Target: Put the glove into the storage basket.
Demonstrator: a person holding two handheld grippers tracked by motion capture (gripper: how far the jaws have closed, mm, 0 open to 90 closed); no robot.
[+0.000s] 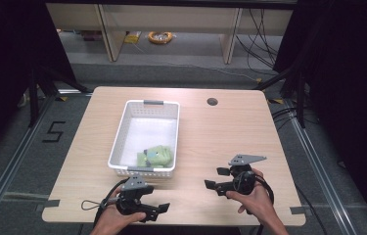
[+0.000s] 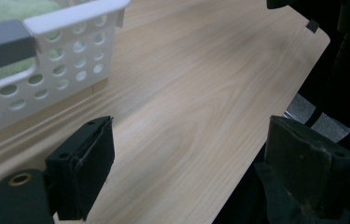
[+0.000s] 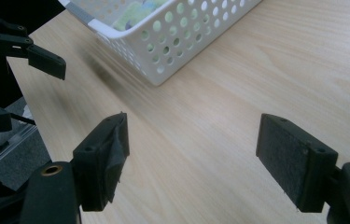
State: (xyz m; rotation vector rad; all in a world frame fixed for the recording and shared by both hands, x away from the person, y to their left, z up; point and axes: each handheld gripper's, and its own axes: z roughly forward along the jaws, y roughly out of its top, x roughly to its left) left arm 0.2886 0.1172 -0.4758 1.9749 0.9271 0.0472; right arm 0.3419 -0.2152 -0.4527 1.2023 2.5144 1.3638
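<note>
A white perforated basket stands on the wooden table, left of centre. In its near end lies a green soft toy. My left gripper is held over the table's front edge just below the basket, its jaws open with nothing between them. To the right of the basket my right gripper points left, also open and holding nothing. In the left gripper view the left gripper spans bare wood beside the basket. In the right gripper view the right gripper faces the basket, the toy and the left gripper.
A round cable hole sits at the table's far side. The basket has grey handles at both ends. Black frames and cables flank the table, and shelving legs stand on the floor behind it.
</note>
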